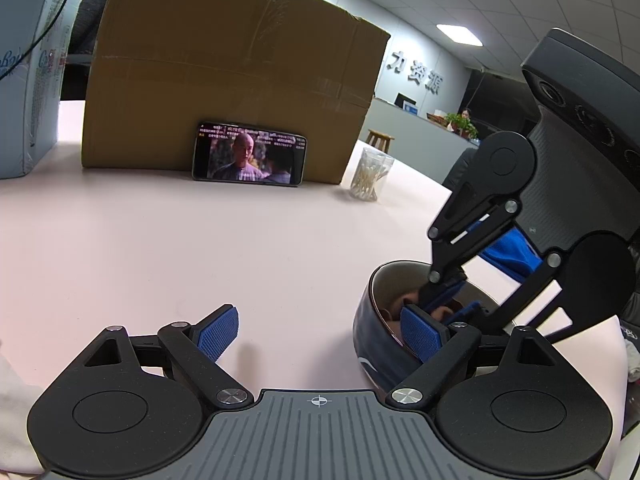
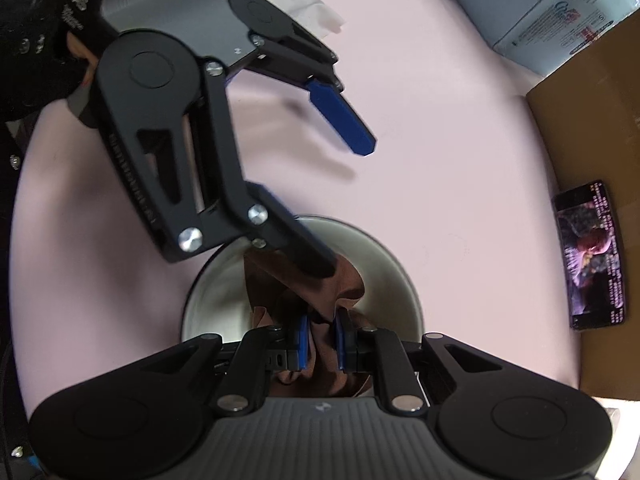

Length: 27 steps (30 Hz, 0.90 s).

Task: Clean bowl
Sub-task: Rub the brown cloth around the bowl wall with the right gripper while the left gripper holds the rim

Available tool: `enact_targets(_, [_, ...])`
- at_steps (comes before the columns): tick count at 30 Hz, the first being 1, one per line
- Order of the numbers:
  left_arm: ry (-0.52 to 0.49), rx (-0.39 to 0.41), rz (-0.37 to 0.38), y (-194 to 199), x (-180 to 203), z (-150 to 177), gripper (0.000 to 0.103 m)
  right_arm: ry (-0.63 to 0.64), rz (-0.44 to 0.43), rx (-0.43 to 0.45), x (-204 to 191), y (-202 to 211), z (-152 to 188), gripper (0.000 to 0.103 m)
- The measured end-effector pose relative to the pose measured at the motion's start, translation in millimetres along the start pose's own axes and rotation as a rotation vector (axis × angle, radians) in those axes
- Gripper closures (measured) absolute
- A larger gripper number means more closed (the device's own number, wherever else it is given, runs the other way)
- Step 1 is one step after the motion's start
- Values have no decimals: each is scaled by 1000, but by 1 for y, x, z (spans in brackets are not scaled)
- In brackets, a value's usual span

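Observation:
A bowl, dark blue outside and pale inside, stands on the pink table. My right gripper points steeply down into it and is shut on a bunched brown cloth that lies against the bowl's inside. Seen from the left wrist, the right gripper comes in from the upper right. My left gripper is open wide. Its right finger reaches over the rim into the bowl. The other finger hangs over bare table, well clear of the bowl's outer wall.
A big cardboard box stands at the back with a phone playing a video propped against it. A clear jar of cotton swabs is beside the box, a wrapped tissue pack at the far left. A white cloth lies near the left hand.

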<state>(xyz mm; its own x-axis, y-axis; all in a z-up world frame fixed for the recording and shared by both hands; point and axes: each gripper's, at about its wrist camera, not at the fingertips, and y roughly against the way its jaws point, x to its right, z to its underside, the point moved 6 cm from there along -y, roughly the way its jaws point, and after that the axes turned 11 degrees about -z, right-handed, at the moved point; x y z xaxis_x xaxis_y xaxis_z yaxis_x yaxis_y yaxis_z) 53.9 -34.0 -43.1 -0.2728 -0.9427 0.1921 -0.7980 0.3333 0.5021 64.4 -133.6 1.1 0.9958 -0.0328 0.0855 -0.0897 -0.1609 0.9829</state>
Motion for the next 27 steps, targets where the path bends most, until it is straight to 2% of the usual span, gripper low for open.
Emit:
enact_targets(6, [-1,1,-1,0,0,0,13,-14,24,-25,3,0,5,88])
enact_targets(17, [-2,1,-2,0,1,1,13,-2,-30,-8,-1,3,3,88])
enact_targets(27, [-2,1,-2,1,1,1,13,-20,17,-14,7,3,5,88])
